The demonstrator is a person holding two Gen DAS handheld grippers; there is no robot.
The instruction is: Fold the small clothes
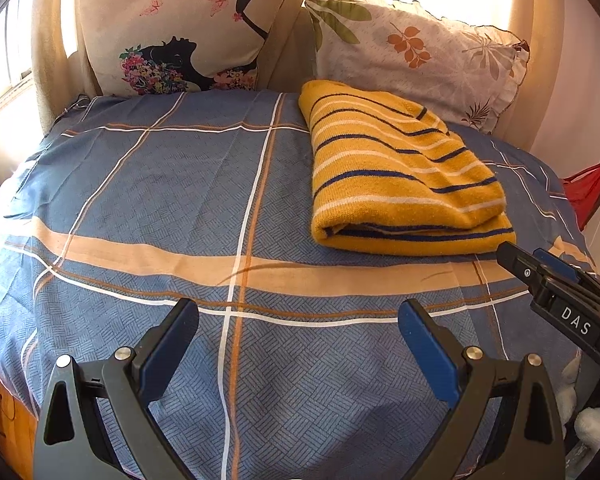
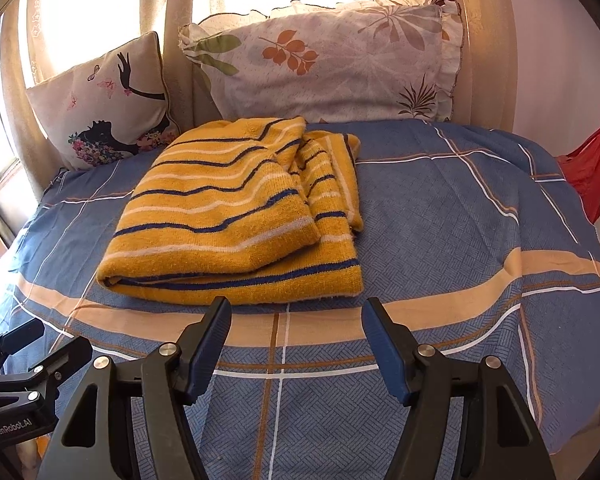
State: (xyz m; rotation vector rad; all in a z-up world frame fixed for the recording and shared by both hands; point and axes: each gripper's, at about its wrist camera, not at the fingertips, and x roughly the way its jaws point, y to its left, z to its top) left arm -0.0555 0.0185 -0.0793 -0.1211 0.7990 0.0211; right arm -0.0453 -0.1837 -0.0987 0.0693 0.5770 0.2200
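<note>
A yellow knit garment with blue and white stripes lies folded on the blue checked bedsheet, right of centre in the left wrist view. It also shows in the right wrist view, left of centre, with a loose flap at its far right side. My left gripper is open and empty above the sheet, left of and nearer than the garment. My right gripper is open and empty just in front of the garment's near folded edge. The right gripper also shows at the right edge of the left wrist view.
Two pillows lean at the head of the bed: a cushion with a woman's silhouette and a leaf-print pillow. Curtains and a bright window stand behind. A red cloth hangs off the bed's right side. The left gripper's body shows low left.
</note>
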